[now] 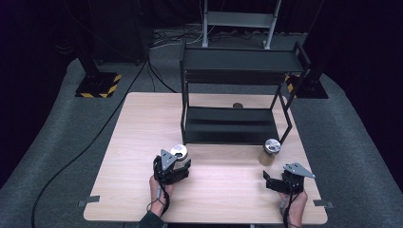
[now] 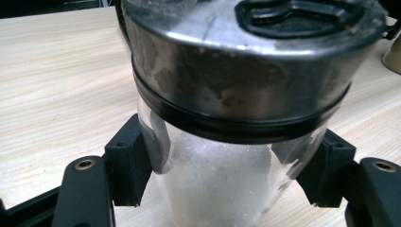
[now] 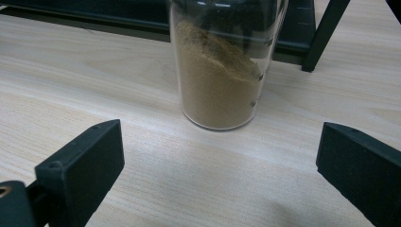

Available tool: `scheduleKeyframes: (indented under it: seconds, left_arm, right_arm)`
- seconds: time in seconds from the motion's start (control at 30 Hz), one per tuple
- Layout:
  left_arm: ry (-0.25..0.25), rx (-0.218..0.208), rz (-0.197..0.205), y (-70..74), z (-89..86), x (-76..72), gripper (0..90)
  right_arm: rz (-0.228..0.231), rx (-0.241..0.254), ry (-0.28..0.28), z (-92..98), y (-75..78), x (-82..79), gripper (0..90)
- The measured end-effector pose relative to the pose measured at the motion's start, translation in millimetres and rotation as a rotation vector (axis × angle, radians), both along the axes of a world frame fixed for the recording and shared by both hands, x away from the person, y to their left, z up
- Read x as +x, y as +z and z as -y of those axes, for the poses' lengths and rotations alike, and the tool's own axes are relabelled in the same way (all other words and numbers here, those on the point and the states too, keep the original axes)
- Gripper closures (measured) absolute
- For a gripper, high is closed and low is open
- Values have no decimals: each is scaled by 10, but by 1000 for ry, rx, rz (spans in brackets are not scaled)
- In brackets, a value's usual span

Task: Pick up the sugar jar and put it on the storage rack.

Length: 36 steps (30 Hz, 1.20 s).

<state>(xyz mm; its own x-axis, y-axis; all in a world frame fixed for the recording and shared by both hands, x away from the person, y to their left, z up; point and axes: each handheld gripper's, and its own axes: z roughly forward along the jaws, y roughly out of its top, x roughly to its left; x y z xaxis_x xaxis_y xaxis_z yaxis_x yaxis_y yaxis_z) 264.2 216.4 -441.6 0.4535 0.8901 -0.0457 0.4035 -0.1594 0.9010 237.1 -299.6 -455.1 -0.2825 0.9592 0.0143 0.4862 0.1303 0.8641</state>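
left gripper (image 2: 222, 184): clamped on clear glass jar of white powder, steel lid (image 2: 236, 94). right gripper (image 3: 222, 175): jaws apart, near clear glass jar of brown powder (image 3: 220, 85).

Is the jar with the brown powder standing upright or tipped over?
Upright. The brown powder jar stands on its base on the table, metal lid on top, ahead of the open right tool.

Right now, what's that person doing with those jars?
A person holds tongs in each hand at a wooden table. The left tongs are shut on a jar of white powder, which has a metal lid. The right tongs are open, short of a jar of brown powder. A black shelf stands behind both jars.
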Motion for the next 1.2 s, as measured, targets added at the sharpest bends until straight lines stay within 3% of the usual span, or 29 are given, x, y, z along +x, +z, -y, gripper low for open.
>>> scheduleKeyframes:
  seconds: [0.8, 1.2]
  left_arm:
    - [-45, 34, 11, 54, 146, 136, 303]
    - [-71, 30, 14, 84, 198, 246, 303]
  right_arm:
    - [-1, 0, 5, 6, 1, 3, 8]
    - [-2, 1, 6, 10, 2, 6, 8]
